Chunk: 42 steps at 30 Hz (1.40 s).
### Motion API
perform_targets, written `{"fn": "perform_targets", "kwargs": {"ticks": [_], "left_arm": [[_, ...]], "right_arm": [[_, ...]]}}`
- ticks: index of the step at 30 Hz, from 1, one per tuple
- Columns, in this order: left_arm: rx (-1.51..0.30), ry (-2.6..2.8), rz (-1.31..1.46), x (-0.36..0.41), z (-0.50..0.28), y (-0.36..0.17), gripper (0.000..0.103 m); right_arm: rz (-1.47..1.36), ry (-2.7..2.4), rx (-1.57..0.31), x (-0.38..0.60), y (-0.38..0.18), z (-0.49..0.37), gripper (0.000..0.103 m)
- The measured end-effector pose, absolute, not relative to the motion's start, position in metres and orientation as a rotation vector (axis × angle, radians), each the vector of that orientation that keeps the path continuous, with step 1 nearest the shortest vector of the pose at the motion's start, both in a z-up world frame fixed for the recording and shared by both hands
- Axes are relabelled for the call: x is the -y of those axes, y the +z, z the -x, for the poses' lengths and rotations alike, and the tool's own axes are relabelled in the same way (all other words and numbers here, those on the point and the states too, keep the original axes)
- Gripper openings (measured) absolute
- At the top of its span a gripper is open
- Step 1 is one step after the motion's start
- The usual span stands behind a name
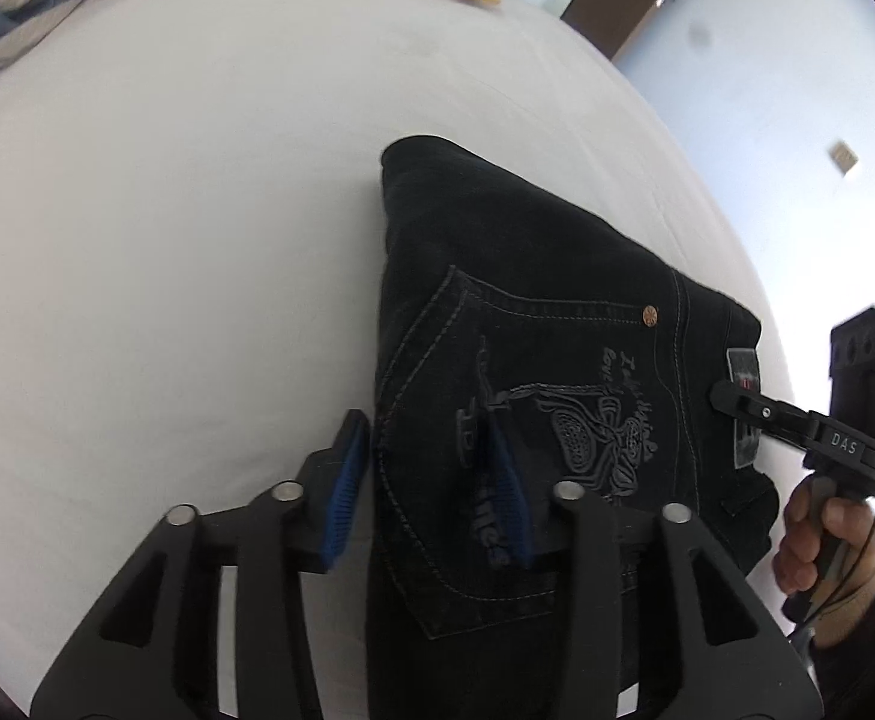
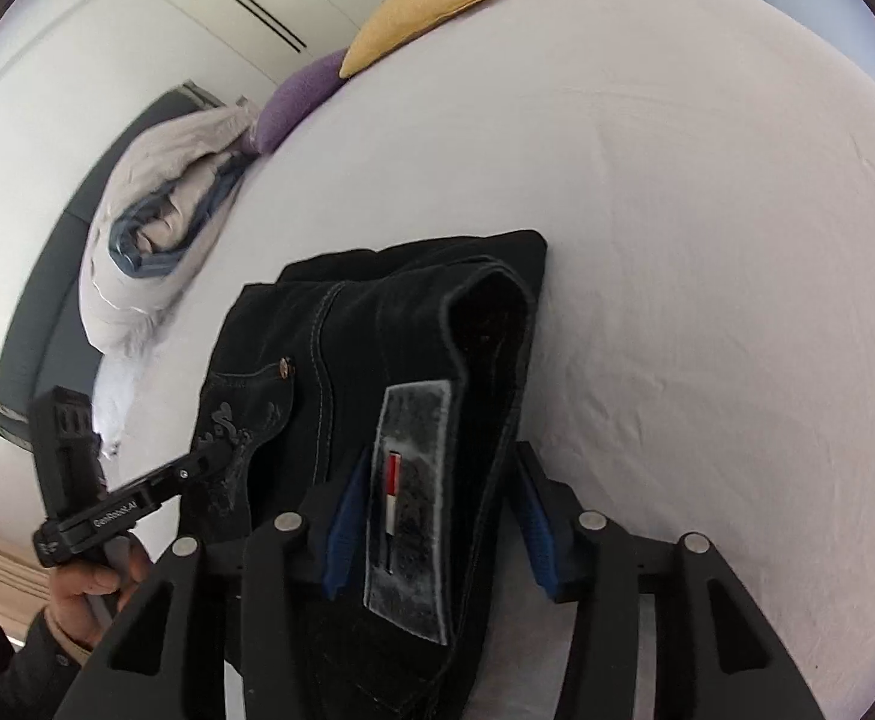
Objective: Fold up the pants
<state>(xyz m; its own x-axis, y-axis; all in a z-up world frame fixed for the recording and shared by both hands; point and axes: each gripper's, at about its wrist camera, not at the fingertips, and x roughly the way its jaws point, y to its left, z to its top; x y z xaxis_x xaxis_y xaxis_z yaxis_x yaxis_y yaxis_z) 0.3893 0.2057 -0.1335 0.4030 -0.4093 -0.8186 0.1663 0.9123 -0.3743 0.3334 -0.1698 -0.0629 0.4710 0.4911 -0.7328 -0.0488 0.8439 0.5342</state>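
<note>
One pair of black pants [image 1: 533, 360] lies folded into a thick bundle on the white bed [image 1: 167, 210], at 3 o'clock from its middle, near the edge. Two claws work it. The left claw [image 1: 431, 480] stands apart, one blue pad off the cloth, one over the back pocket. The right claw [image 2: 437, 516] is apart too, straddling the waistband with its grey patch [image 2: 407, 498]. Two cushions, one yellow [image 2: 425, 6] and one purple [image 2: 302, 99], sit at 11 o'clock beside one rumpled quilt [image 2: 149, 228]. The pants' near end is cut off.

One pair of black pants [image 1: 533, 360], two grippers, two cushions, one bundled blanket [image 2: 155, 228].
</note>
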Motion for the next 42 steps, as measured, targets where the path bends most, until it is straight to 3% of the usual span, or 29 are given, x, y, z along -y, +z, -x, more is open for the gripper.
{"fn": "perform_targets", "kwargs": {"ticks": [1, 6, 9, 10, 12, 14, 18, 27, 35, 42], "left_arm": [[-1.099, -0.370, 0.258, -0.211, -0.388, -0.133, 0.057], [-0.992, -0.288, 0.240, -0.231, -0.356, -0.100, 0.062], [-0.779, -0.198, 0.140, -0.226, -0.308, -0.046, 0.082], [-0.703, -0.170, 0.110, -0.227, -0.297, -0.028, 0.093], [-0.509, -0.088, 0.053, -0.215, -0.257, 0.023, 0.103], [-0.330, -0.034, 0.032, -0.204, -0.222, 0.060, 0.103], [-0.051, 0.049, 0.009, -0.206, -0.142, 0.133, 0.103], [0.016, -0.134, -0.079, -0.201, -0.070, 0.234, 0.103], [-0.116, -0.271, 0.023, -0.197, -0.047, 0.265, 0.103], [-0.184, -0.246, 0.011, -0.206, -0.044, 0.254, 0.103]], "right_arm": [[-0.510, 0.348, -1.022, 0.178, -0.062, -0.329, 0.056], [-0.543, 0.209, -0.928, 0.209, -0.035, -0.277, 0.068], [-0.467, 0.130, -0.829, 0.204, 0.001, -0.236, 0.078], [-0.422, 0.100, -0.779, 0.200, 0.017, -0.218, 0.080], [-0.352, 0.068, -0.681, 0.192, 0.049, -0.191, 0.090], [-0.285, 0.014, -0.552, 0.185, 0.086, -0.158, 0.102], [-0.155, -0.036, -0.305, 0.164, 0.159, -0.104, 0.103], [0.015, -0.048, 0.074, 0.136, 0.293, -0.002, 0.103], [0.073, -0.088, 0.075, 0.130, 0.332, 0.036, 0.103], [-0.007, -0.068, -0.088, 0.130, 0.293, 0.020, 0.103]]}}
